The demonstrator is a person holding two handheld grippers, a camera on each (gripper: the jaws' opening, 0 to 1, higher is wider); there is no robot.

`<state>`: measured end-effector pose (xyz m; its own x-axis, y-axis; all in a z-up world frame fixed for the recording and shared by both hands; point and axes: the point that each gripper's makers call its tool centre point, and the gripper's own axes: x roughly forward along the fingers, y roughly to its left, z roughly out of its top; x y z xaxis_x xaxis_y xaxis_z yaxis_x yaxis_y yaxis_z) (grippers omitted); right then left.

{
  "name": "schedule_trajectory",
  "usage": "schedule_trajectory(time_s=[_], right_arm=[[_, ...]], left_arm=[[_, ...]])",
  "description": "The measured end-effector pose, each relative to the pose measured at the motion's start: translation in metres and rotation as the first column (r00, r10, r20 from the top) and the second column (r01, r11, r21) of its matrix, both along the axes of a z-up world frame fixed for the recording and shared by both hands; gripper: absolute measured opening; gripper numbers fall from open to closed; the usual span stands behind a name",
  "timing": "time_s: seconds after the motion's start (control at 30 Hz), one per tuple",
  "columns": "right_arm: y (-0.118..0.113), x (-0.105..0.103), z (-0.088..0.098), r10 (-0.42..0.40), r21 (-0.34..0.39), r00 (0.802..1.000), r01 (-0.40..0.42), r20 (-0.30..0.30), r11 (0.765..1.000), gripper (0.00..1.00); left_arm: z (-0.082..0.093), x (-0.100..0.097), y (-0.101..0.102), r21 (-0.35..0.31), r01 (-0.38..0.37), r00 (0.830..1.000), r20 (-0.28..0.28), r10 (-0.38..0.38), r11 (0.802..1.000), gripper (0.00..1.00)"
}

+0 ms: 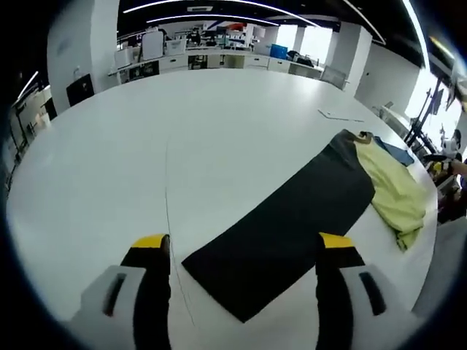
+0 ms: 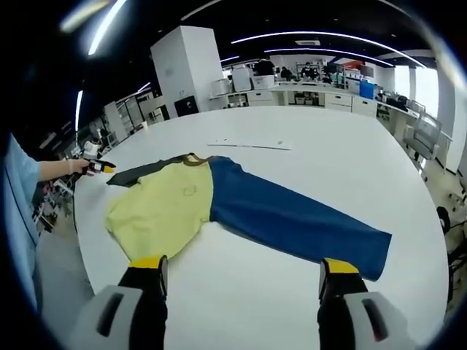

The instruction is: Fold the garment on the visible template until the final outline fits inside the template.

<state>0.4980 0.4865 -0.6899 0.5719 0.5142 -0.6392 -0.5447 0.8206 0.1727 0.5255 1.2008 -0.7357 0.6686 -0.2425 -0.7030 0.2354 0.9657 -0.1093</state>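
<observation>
Hovering over the white table (image 1: 146,146), both grippers have jaws apart and nothing between them. Left gripper (image 1: 244,251) sits at the bottom of the left gripper view, yellow-tipped jaws on either side of the near end of a dark sleeve (image 1: 292,211), above it, no contact visible. The sleeve runs diagonally to the upper right, where it meets the yellow body (image 1: 394,189) of the garment near the table's right edge; a bit of blue fabric (image 1: 398,152) pokes out just beyond it.

Right gripper (image 2: 244,273) is at the bottom of the right gripper view. Here the garment (image 2: 219,200) lies spread across mid-frame: yellow body at centre left, long blue sleeve (image 2: 299,222) stretching to the lower right, dark sleeve (image 2: 142,175) to the upper left. A hand holding a yellow-tipped tool (image 2: 95,167) reaches in at the left edge, beside the dark sleeve's end. A thin white strip (image 2: 252,145) lies on the table past the collar. Can't make out a template outline in either view.
</observation>
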Motion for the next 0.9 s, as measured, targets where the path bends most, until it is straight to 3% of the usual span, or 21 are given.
schedule_trajectory(time_s=[0.27, 0.7, 0.9], right_arm=[[-0.005, -0.003, 0.006, -0.007, -0.002, 1.000, 0.007, 0.014, 1.000, 0.90], [0.001, -0.012, 0.014, 0.009, 0.018, 0.999, -0.009, 0.038, 1.000, 0.89], [0.004, -0.019, 0.016, 0.021, 0.018, 0.998, -0.022, 0.052, 1.000, 0.88]], left_arm=[[0.019, -0.006, -0.024, -0.068, 0.068, 0.997, 0.043, -0.065, 0.995, 0.87], [0.049, -0.028, -0.072, -0.106, 0.167, 0.983, 0.098, -0.156, 0.980, 0.79], [0.053, -0.046, -0.099, -0.128, 0.208, 0.975, 0.109, -0.195, 0.970, 0.77]])
